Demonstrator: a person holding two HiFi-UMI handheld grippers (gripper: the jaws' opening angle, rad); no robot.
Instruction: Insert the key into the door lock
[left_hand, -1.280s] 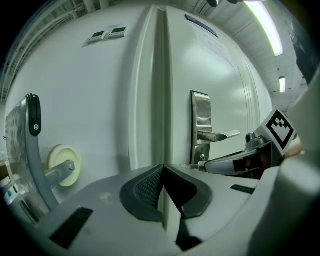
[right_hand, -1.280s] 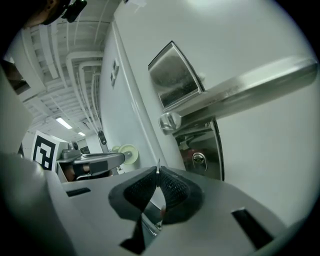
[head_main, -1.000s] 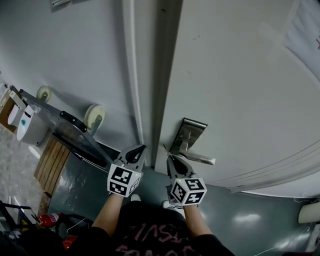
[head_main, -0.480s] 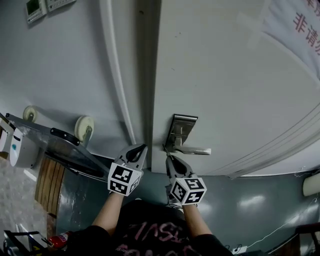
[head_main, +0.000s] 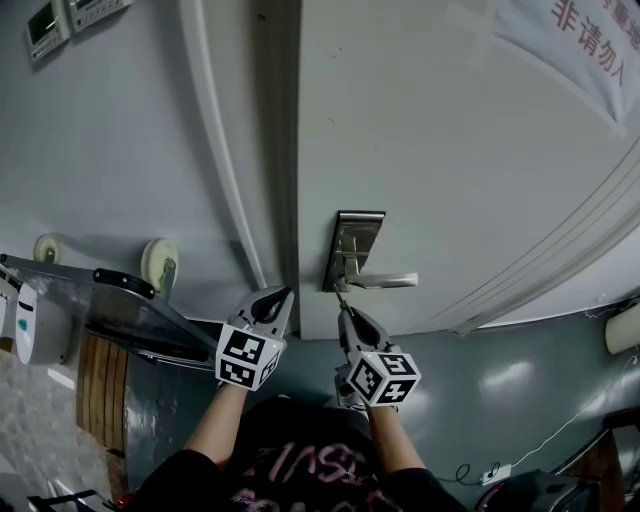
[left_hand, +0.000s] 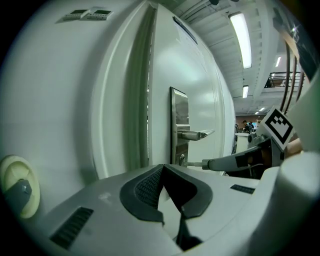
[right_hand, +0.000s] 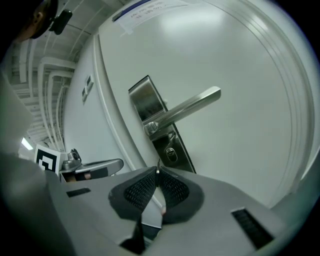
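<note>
Grippers, one in each of a person's hands, point up at a tall white door (head_main: 450, 150), seen from a head camera looking steeply down. Near the door's left edge sits an upright brushed-metal lock plate (head_main: 357, 228). A straight silver lever handle (head_main: 390, 281) sticks out from it, level, to the right. Below the handle, low on the plate, is a small round keyhole (right_hand: 171, 154).

The right gripper (head_main: 343, 307) is grey with a black-and-white marker cube (head_main: 385, 377) on its back. It is held at the bottom end of the lock plate. Its jaws are pressed together on a small thin metal key (right_hand: 158, 165), which stands out as a narrow sliver from between the black ribbed pads (right_hand: 173, 189). In the left gripper view the key reaches level across to the keyhole. Its tip is right at the keyhole, and whether it has gone in cannot be told.

The left gripper (head_main: 284, 294), with its own marker cube (head_main: 246, 358), hovers just left of the right one. It is in front of the dark gap between the door and the pale door frame (head_main: 215, 170) and touches nothing. Its jaws are closed tip to tip with nothing between them.

Left of the frame is a plain grey wall (head_main: 110, 150), with a cream round wheel (head_main: 158, 262) low against it. A white paper notice with red characters (head_main: 590, 30) is fixed to the door's upper right.
</note>
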